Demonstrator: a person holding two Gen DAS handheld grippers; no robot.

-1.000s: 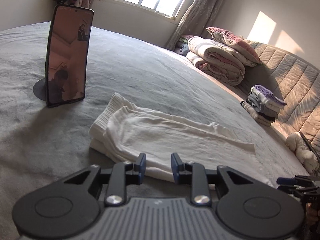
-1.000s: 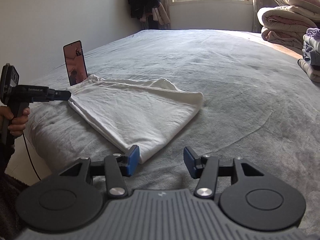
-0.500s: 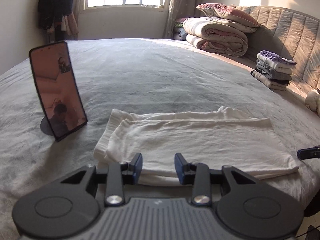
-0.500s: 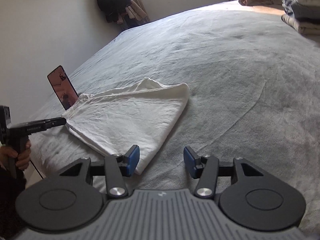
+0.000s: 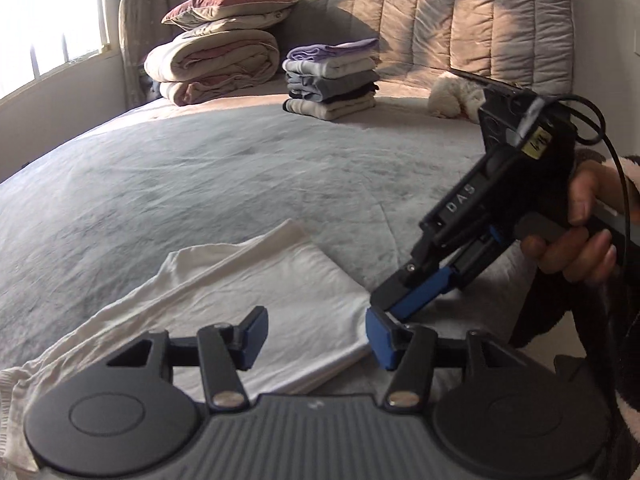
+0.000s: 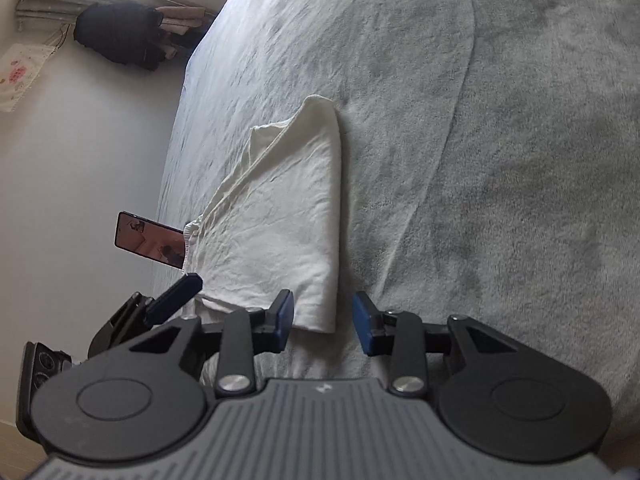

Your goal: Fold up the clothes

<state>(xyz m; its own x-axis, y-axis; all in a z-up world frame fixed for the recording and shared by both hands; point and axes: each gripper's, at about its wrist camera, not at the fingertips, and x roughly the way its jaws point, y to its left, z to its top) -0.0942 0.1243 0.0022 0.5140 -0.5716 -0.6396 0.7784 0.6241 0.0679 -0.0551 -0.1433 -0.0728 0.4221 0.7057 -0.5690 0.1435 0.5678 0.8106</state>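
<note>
one white garment [image 5: 256, 304] lies flat on the grey bed [image 5: 200, 184], low in the left wrist view, already doubled into a long strip with layered edges at its near end. in the right wrist view it runs from the bottom centre up to the middle of the frame [image 6: 288, 216].

both tongs are open and hold nothing. the left tongs [image 5: 316, 338] hover just over the near edge of the cloth. the right tongs [image 6: 322, 322] stand at the end corner, with the cloth edge between the jaws; in my judgement they are placed like this to take the end for another fold, but they could equally have just released it.

a hand [image 5: 576, 236] holds the right tool at the right of the frame. further away, a stack of folded clothes [image 5: 332, 80] and rolled quilts [image 5: 216, 64] stay near the headboard, well apart. a phone [image 6: 150, 238] stands just beside the far end of the garment, where a swinging fold could hit it.
</note>
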